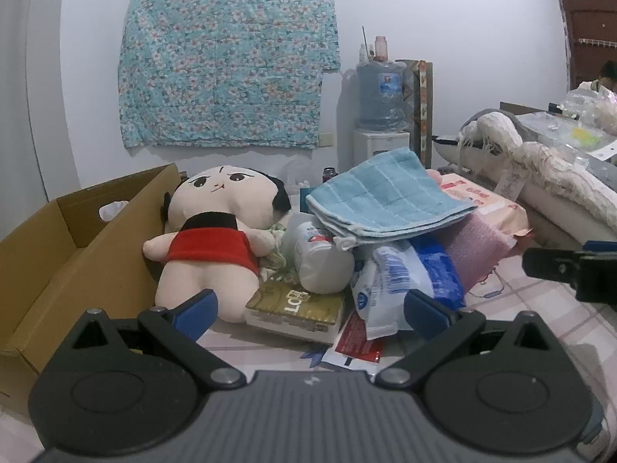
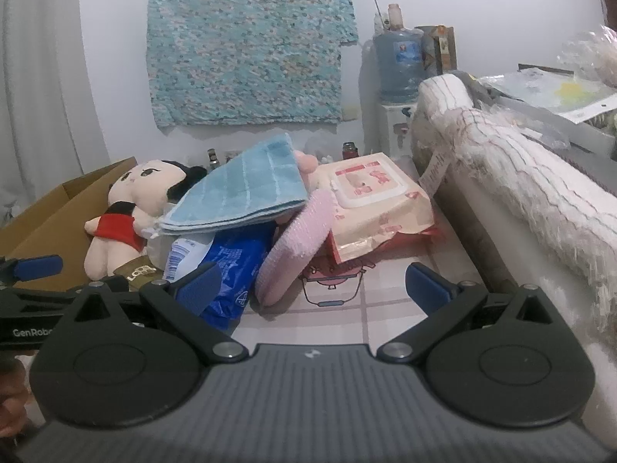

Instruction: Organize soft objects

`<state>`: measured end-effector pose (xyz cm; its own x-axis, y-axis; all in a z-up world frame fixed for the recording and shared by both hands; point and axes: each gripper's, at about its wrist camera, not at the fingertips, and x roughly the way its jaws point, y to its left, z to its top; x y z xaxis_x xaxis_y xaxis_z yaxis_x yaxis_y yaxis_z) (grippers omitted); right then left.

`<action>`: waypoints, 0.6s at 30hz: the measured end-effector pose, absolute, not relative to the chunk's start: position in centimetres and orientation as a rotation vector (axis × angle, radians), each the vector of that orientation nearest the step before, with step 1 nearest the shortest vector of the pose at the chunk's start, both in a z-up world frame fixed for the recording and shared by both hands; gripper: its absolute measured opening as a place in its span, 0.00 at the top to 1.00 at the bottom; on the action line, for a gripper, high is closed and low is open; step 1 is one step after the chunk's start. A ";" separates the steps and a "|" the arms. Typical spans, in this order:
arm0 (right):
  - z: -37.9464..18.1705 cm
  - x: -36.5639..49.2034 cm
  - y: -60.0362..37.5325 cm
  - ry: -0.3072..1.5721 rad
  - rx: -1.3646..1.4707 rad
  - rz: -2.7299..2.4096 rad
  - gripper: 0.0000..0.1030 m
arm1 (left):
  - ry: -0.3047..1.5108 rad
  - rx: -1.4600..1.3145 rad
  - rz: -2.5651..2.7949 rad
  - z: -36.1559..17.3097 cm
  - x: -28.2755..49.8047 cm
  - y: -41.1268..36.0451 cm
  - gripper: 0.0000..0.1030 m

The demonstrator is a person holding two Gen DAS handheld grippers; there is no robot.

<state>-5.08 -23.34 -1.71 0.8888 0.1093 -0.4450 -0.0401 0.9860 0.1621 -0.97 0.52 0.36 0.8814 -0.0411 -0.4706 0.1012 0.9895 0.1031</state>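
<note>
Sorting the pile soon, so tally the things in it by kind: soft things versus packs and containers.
Soft things: 3, doll, blue towel, pink sponge
Packs and containers: 4, wipes pack, blue-white bag, white bottle, gold box
Total: 7

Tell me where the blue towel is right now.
The blue towel lies folded on top of the pile, centre-right in the left wrist view, to the right of the plush doll and over the pink sponge.

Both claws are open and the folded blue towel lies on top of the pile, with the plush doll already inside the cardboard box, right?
Not quite: the plush doll lies outside the cardboard box, beside it, as the left wrist view shows. Both claws, left and right, are open, and the blue towel tops the pile.
</note>
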 end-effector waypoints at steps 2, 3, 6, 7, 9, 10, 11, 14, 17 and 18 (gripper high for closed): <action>-1.7 -5.0 -23.4 0.471 0.159 0.075 0.01 | 0.497 0.122 -0.068 0.3 -0.9 0.5 0.00; -1.7 -5.0 -23.5 0.471 0.162 0.075 0.01 | 0.503 0.116 -0.071 0.3 -0.8 0.6 0.00; -1.9 -4.8 -23.5 0.479 0.168 0.071 0.01 | 0.520 0.126 -0.081 -0.2 -0.5 0.4 0.00; -1.9 -4.7 -23.5 0.483 0.168 0.070 0.01 | 0.521 0.146 -0.073 -0.4 -0.4 0.3 0.00; -2.0 -4.8 -23.5 0.486 0.170 0.075 0.01 | 0.508 0.185 -0.059 -0.7 -0.6 0.0 0.00; -2.0 -4.9 -23.5 0.485 0.169 0.077 0.01 | 0.498 0.201 -0.057 -0.7 -0.8 -0.1 0.00; -1.9 -4.9 -23.5 0.483 0.164 0.075 0.01 | 0.491 0.209 -0.057 -0.7 -0.9 -0.2 0.00; -1.9 -4.9 -23.4 0.483 0.149 0.065 0.01 | 0.480 0.195 -0.069 -0.4 -1.1 -0.1 0.00; -2.1 -4.6 -23.3 0.497 0.143 0.055 0.01 | 0.480 0.167 -0.073 -0.1 -0.9 0.1 0.00; -2.1 -4.6 -23.3 0.500 0.142 0.055 0.01 | 0.483 0.159 -0.073 0.0 -0.8 0.1 0.00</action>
